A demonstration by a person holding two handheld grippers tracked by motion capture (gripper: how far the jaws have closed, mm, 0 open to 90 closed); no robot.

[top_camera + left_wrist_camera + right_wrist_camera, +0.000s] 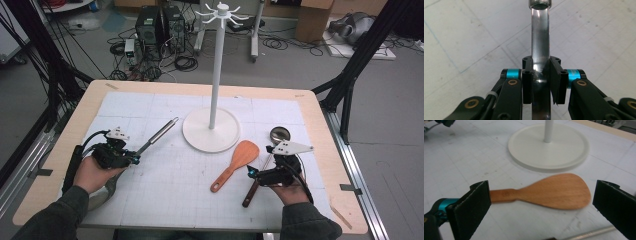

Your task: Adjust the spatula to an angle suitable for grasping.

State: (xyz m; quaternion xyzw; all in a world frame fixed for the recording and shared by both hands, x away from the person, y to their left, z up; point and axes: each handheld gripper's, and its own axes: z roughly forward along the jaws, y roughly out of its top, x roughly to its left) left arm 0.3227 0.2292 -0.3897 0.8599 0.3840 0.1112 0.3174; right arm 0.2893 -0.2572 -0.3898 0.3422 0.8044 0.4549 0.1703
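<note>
Steel handle point(540, 50) sits clamped between my left fingers point(527, 80), which press on it from both sides. From above, my left gripper point(136, 159) lies near the left edge of the worktop point(65, 150), and the handle runs from it up and to the right toward the stand point(210, 131), its far end well short of the round white base. The utensil's other end lies under my left hand point(92, 172), so I cannot tell what kind it is.

My right gripper point(250, 172) is over the right side of the worktop with its fingers point(474, 205) spread wide, gripping nothing. Between and beyond them lies the wooden spatula point(554, 191), flat on the white mat, blade toward the stand's base and just short of it. A ladle point(279, 134) lies beside my right hand point(287, 187), its bowl near the base and its dark handle end by my gripper.
</note>
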